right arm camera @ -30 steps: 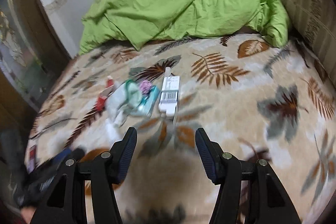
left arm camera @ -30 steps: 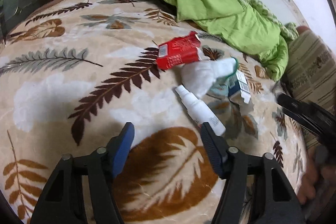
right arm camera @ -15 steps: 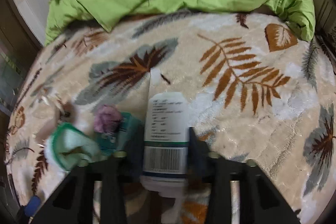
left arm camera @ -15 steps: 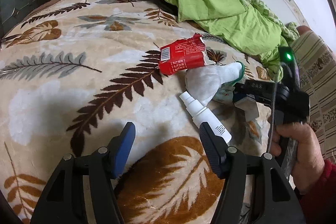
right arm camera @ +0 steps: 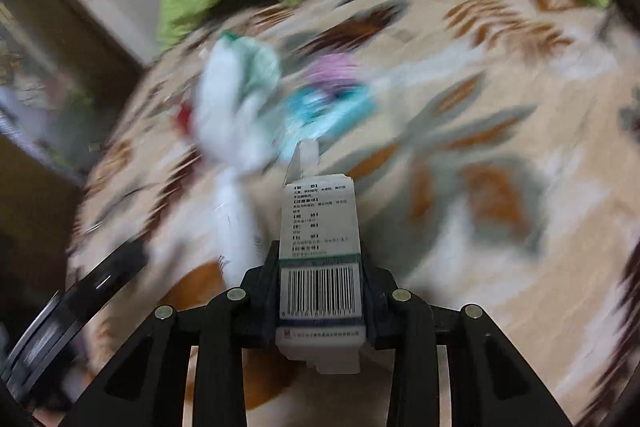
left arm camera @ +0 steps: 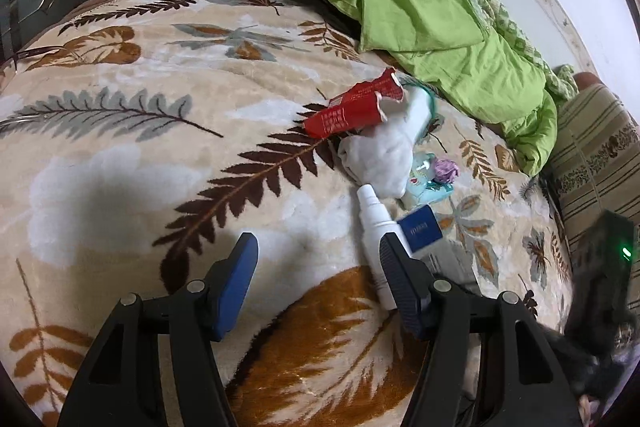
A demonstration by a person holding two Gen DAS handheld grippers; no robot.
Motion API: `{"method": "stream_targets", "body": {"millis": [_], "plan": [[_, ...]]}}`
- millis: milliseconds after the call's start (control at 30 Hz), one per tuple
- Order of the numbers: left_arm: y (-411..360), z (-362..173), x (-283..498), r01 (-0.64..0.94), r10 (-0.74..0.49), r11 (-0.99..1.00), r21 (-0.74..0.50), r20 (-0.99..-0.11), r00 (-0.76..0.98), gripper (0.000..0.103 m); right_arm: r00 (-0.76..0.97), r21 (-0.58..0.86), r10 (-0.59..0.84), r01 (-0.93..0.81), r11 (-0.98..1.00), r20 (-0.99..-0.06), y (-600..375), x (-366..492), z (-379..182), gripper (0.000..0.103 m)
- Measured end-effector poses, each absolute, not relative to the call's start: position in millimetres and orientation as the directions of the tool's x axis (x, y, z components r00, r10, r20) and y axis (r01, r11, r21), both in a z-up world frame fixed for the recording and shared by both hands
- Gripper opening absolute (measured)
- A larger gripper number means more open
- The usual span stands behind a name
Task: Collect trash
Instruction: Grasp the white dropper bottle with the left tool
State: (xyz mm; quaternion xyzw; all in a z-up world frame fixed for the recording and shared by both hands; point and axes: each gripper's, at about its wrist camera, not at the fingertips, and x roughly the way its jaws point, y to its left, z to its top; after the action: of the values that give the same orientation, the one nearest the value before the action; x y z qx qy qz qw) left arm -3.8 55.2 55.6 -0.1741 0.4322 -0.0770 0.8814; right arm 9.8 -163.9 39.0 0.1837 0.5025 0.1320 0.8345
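Gripping the small white box [right arm camera: 320,259] with the right tool [right arm camera: 320,287], I have its jaws narrowed and pressing on both long sides, barcode face up toward the camera; they have just been closing, and the box sits squarely between them. From the left wrist view the same box [left arm camera: 420,229] shows a blue end panel and appears just beside the white spray bottle [left arm camera: 374,223], though I cannot tell whether it is clear of the blanket [left arm camera: 160,155] yet. My left tool [left arm camera: 316,277] hangs over the bed with its jaws standing about half apart and nothing between them, its right finger next to the spray bottle. As I judge it, the collecting has barely begun: one piece is in hand and none has been put away anywhere I can see, since no bin or bag shows in either view. Left lying in a loose cluster on the blanket are the red wrapper [left arm camera: 352,109], the white glove [left arm camera: 380,159] touching it, the teal packet [left arm camera: 430,183] with a small purple wad [left arm camera: 446,169] on top, and the spray bottle. The green quilt [left arm camera: 420,7] is bunched at the head of the bed, well apart from the litter.
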Motion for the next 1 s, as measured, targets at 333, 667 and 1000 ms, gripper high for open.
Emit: {"method": "stream_targets", "body": {"millis": [333, 667, 1000], "plan": [[18, 47, 6, 0.092, -0.354, 0.925, -0.369, -0.746, 0.564, 0.054, 0.599, 0.456, 0.351, 0.026, 0.89, -0.719, -196, -30, 62, 0.035], [-14, 29, 33, 0.099, -0.325, 0.942, -0.321, -0.797, 0.509, 0.039, 0.655, 0.417, 0.278, 0.063, 0.907, -0.702, -213, -28, 70, 0.035], [3, 34, 19, 0.109, -0.338, 0.938, -0.328, -0.806, 0.485, 0.033, 0.658, 0.404, 0.285, 0.031, 0.914, -0.697, -204, -29, 71, 0.035]]}}
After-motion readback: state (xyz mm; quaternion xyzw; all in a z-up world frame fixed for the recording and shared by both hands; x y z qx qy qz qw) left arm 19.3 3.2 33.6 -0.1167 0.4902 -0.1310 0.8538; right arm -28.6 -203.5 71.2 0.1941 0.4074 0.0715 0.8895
